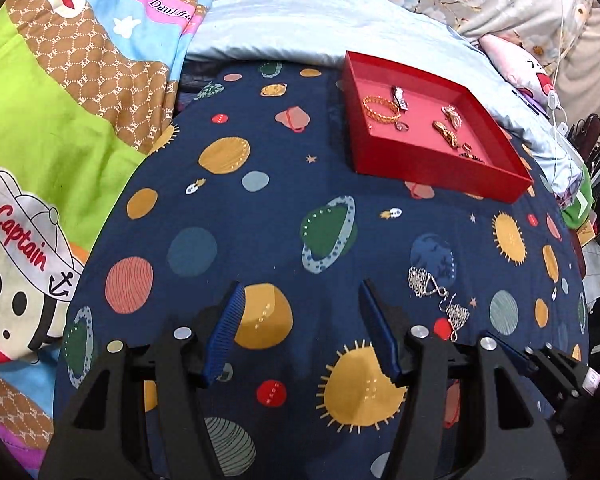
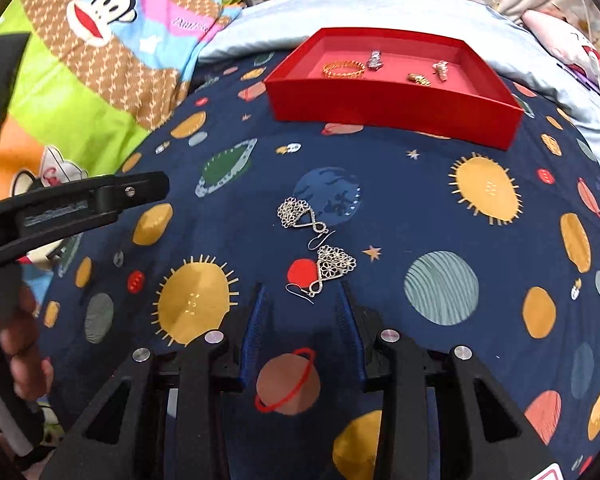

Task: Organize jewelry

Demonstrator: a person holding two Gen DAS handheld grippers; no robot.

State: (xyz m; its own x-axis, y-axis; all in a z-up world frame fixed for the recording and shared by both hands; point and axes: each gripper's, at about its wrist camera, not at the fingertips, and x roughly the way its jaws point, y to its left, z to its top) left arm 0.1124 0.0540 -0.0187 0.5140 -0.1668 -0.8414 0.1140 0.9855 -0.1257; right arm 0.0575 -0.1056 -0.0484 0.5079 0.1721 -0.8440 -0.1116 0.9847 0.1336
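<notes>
Left gripper [image 1: 300, 300] hovers spread and empty over the blue planet-print sheet [image 1: 260, 216]. Right gripper [image 2: 302, 300] is spread just short of the silver filigree earrings [image 2: 318, 244], which lie on the sheet, well apart from the red tray [image 2: 380, 108]. Recommend straddling the nearer earring squarely and closing on its filigree body, not the thin hook.

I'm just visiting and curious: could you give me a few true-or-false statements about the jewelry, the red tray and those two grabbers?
1. The silver earrings lie on the blue bedsheet, outside the red tray. True.
2. The right gripper holds an earring. False: its jaws are open, just short of the earrings.
3. The gold bracelet is in the tray. True.
4. The left gripper is shut. False: its jaws are spread over bare sheet.
</notes>
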